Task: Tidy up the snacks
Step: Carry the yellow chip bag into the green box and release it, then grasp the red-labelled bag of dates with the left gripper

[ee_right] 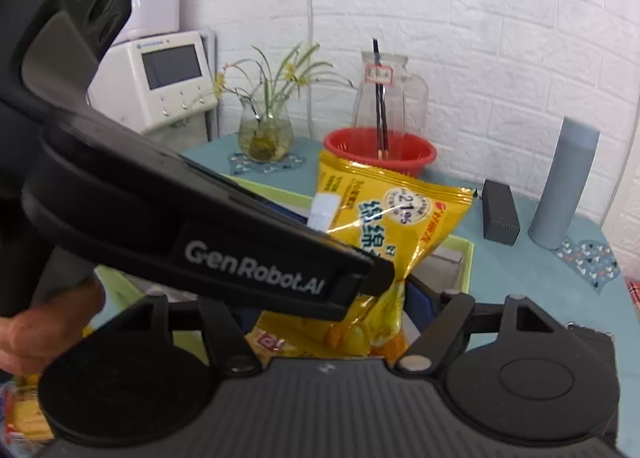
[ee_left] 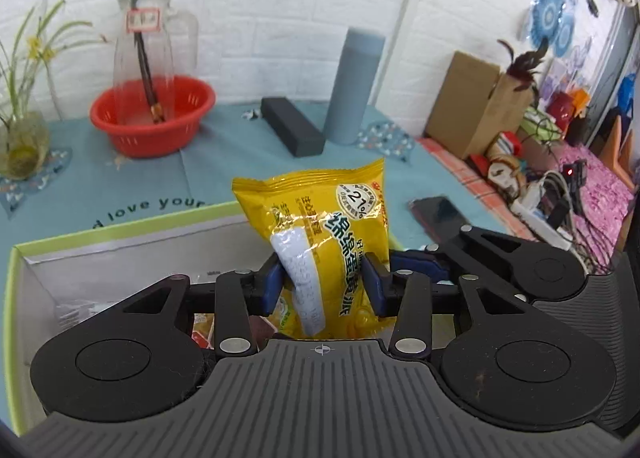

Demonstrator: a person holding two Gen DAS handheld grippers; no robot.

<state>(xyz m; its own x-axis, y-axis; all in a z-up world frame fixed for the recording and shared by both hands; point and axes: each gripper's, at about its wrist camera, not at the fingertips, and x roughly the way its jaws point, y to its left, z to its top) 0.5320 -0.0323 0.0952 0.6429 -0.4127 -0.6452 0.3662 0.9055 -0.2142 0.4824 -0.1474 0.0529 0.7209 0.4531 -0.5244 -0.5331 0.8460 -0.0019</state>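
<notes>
The left gripper [ee_left: 326, 286] pinches a yellow snack packet [ee_left: 320, 242] between its blue pads [ee_left: 274, 282], which press in on both sides of the crinkled foil bag at its lower half. The packet stands upright above the open white box [ee_left: 120, 254] with its pale green rim, glossy, with a white printed patch down its front. Only the left wrist view shows the box's plain cardboard inside, and wrappers lying at its bottom.

The right wrist view shows the same packet [ee_right: 384, 226] from the other side, with the left gripper's black arm crossing in front, and a bare hand [ee_right: 44, 326] at the lower left edge. The right gripper [ee_right: 332, 314] sits low around the packet's bottom end; its fingers are mostly hidden, so I cannot tell how wide they stand or whether they touch the bag.

Farther back on the teal tablecloth [ee_left: 224, 162] lie a matte black rectangular block [ee_left: 292, 132] and beside it a tall smooth grey-blue cylinder [ee_left: 354, 86]. A red plastic basin [ee_left: 152, 114] holds a clear glass jug [ee_left: 148, 58]. A glass vase of thin green stems [ee_right: 264, 134] stands beyond, seen whole only from the right wrist
</notes>
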